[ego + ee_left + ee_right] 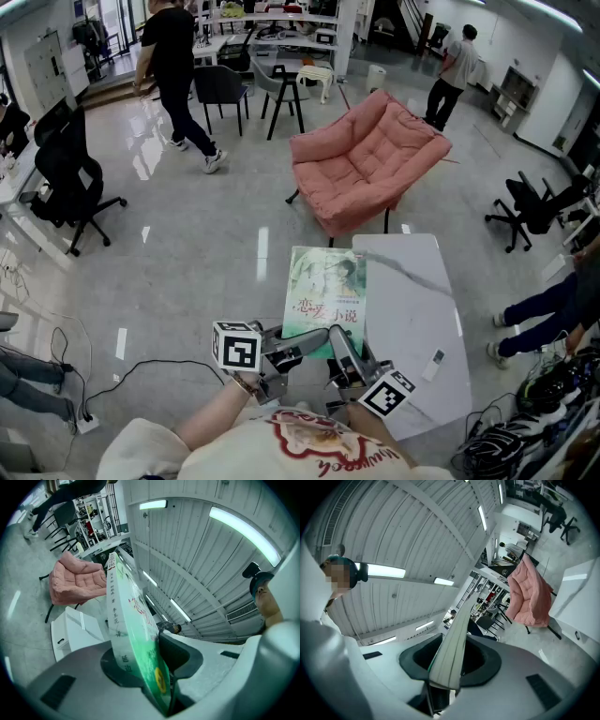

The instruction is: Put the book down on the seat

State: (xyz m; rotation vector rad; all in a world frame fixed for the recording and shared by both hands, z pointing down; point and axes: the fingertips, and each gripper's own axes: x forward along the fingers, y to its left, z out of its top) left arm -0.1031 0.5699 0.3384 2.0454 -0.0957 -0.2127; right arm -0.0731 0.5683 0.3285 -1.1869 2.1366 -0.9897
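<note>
A thin green-covered book [325,289] is held flat in the air beside the white table, its cover facing up. My left gripper [298,349] is shut on the book's near left corner, and my right gripper [344,349] is shut on its near right edge. In the left gripper view the book [133,634] stands edge-on between the dark jaws. In the right gripper view its page edge [452,648] is pinched the same way. The pink padded seat [366,159] stands ahead on the floor, beyond the book; it also shows as the pink seat [75,581] and the pink seat [529,592].
A white low table [422,319] lies right of the book with a small remote [437,361] on it. Black office chairs [70,187] stand left, another chair [534,206] right. A walking person [178,75] crosses the floor behind; cables [56,375] lie at left.
</note>
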